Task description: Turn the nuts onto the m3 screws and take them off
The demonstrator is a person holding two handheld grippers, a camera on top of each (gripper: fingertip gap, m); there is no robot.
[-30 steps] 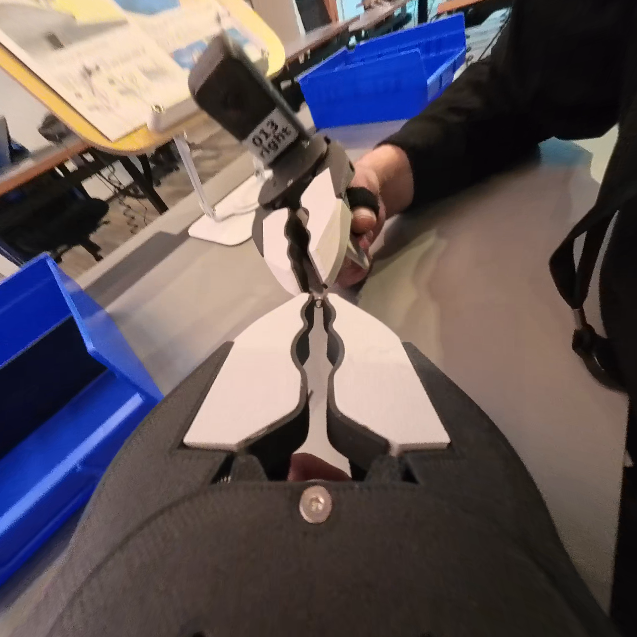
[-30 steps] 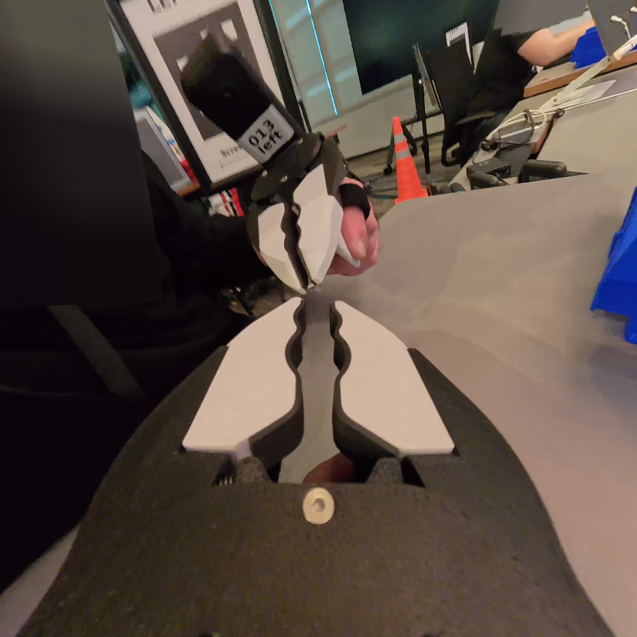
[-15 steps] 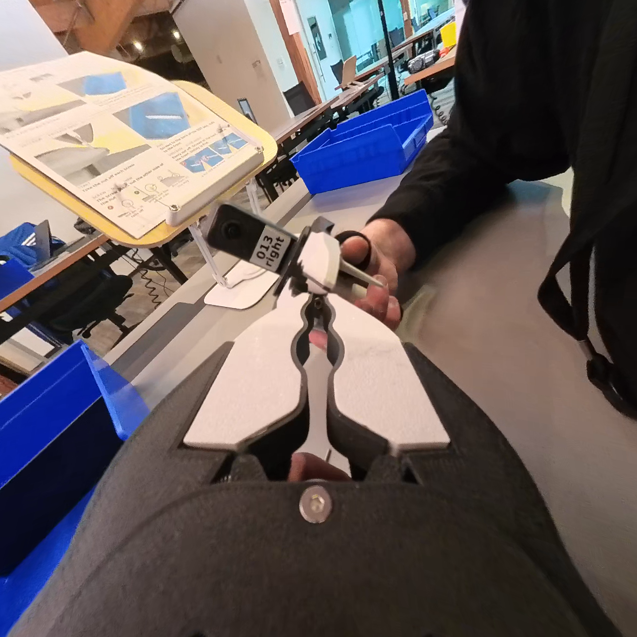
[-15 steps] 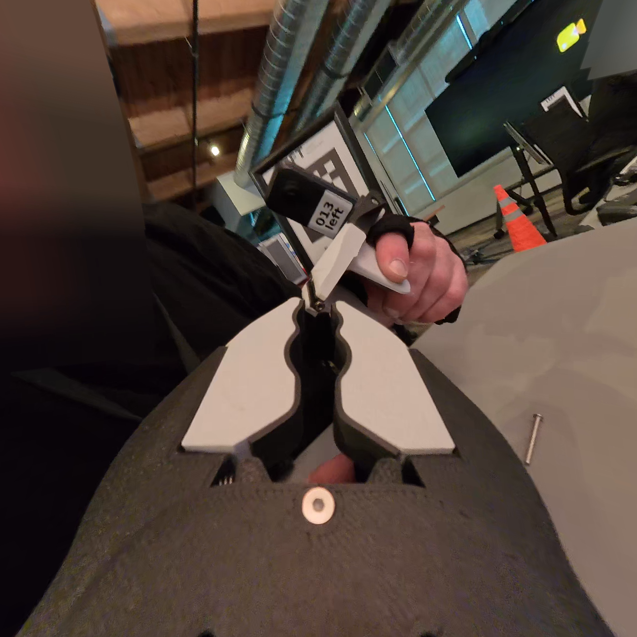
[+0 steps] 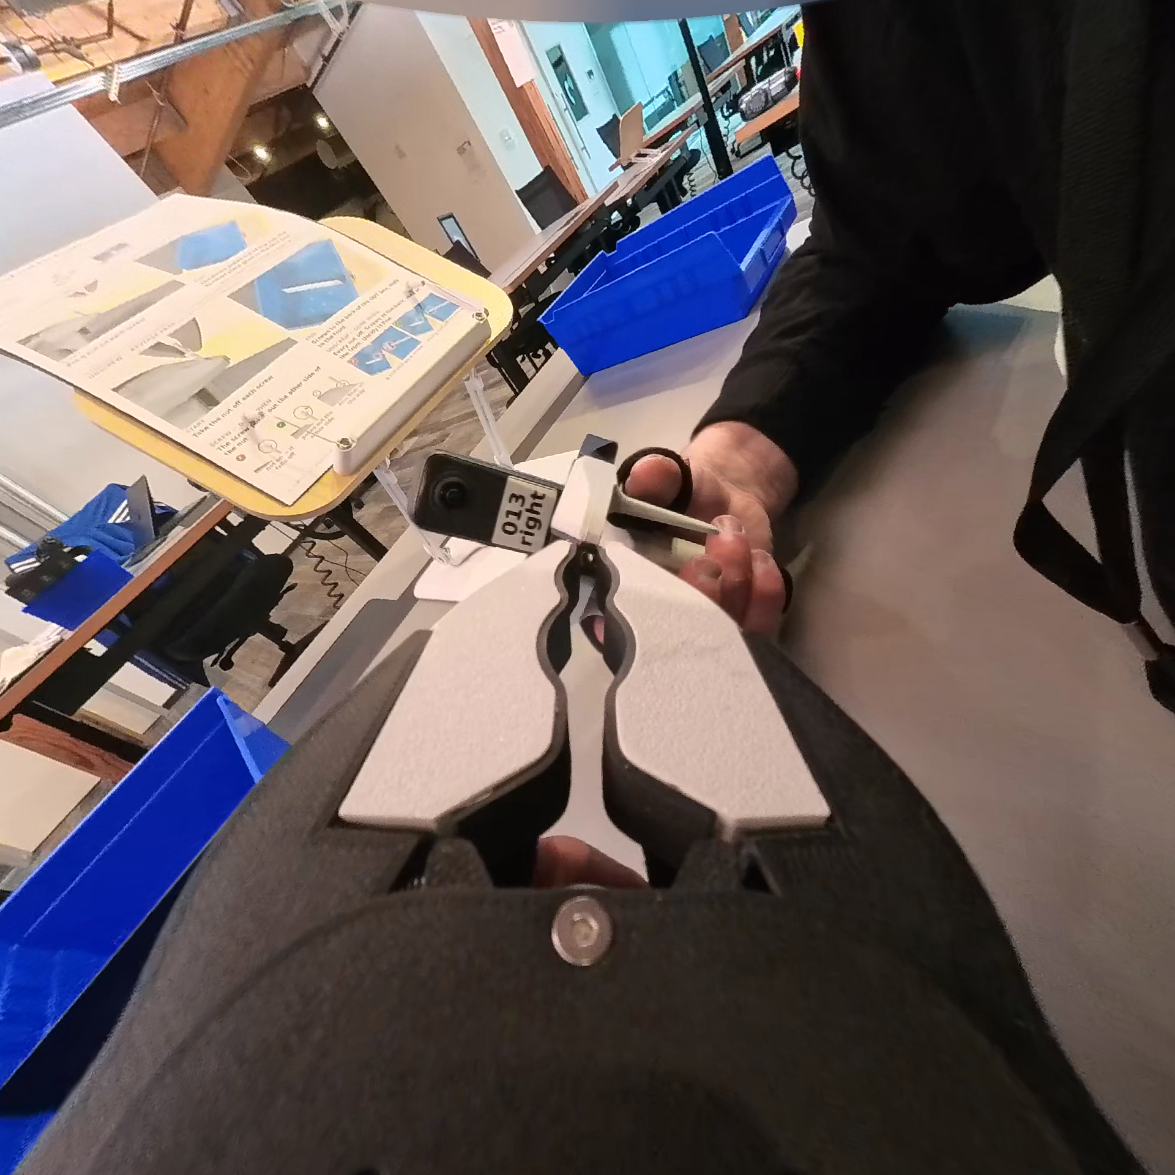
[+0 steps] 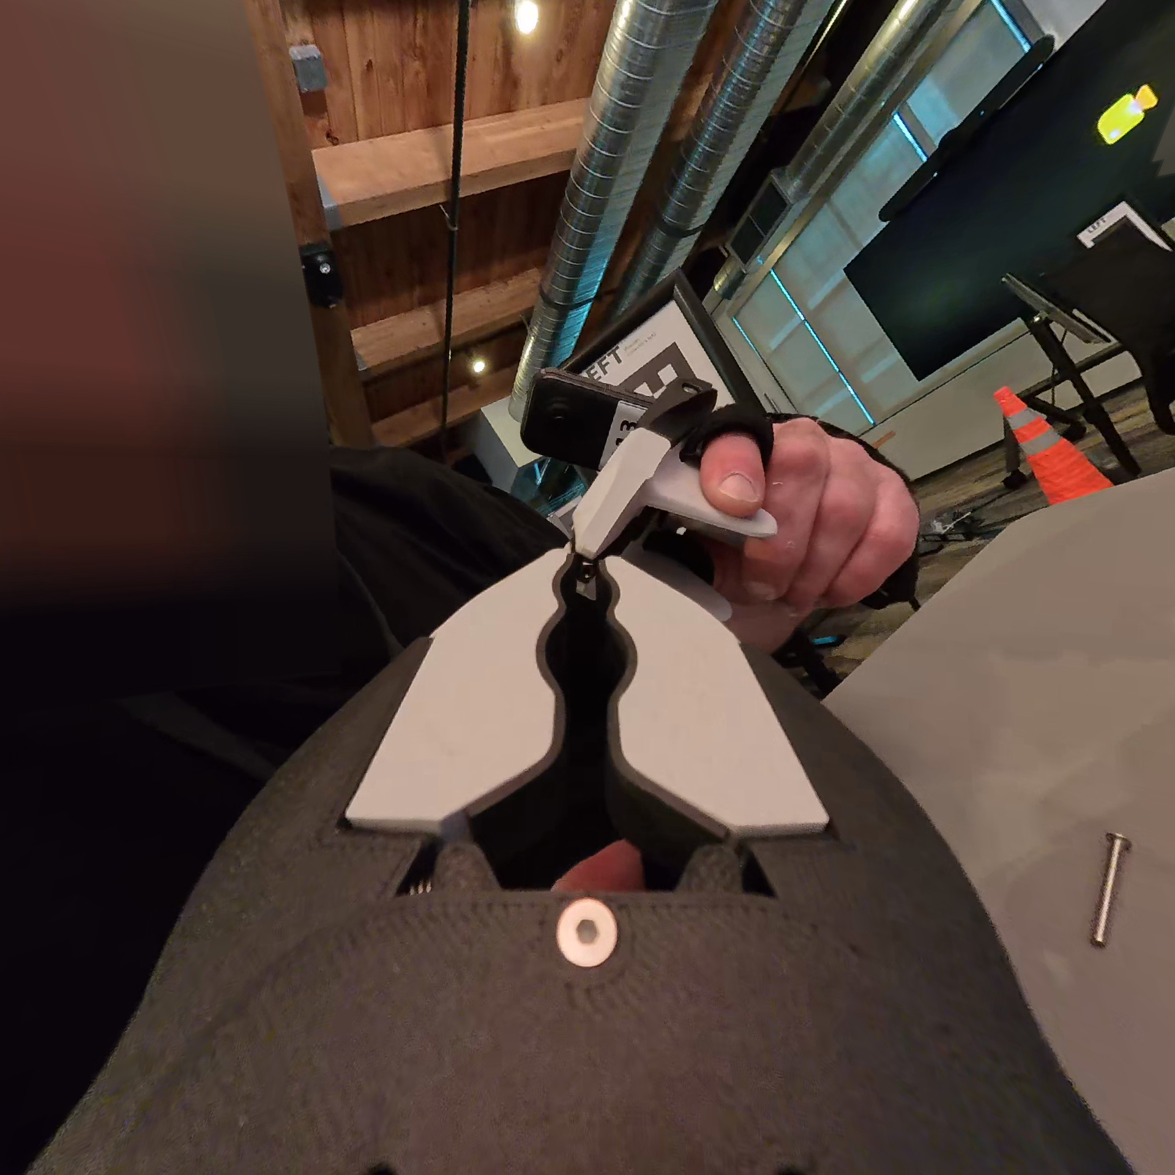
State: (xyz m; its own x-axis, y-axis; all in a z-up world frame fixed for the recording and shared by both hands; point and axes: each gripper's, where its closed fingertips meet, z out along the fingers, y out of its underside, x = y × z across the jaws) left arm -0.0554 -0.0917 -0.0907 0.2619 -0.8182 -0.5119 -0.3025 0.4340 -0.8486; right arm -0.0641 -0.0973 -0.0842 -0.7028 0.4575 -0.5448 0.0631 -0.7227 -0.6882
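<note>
Screw (image 6: 585,575), small and dark with its nut, is pinched tip to tip between the left claw (image 5: 586,559) and right claw (image 6: 586,559), both closed on it above the worktop (image 6: 1017,699) edge. A loose screw (image 6: 1109,896) lies on the worktop.

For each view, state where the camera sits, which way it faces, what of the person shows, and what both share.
Left wrist view: on the left gripper, looking along its fingers across the grey table at the right gripper, a blue bin and an instruction board; a hand and black sleeve show.
Right wrist view: on the right gripper, tilted up toward ceiling ducts; a loose screw lies on the table; the other hand shows.
Shared: both grippers meeting tip to tip, and the table.
</note>
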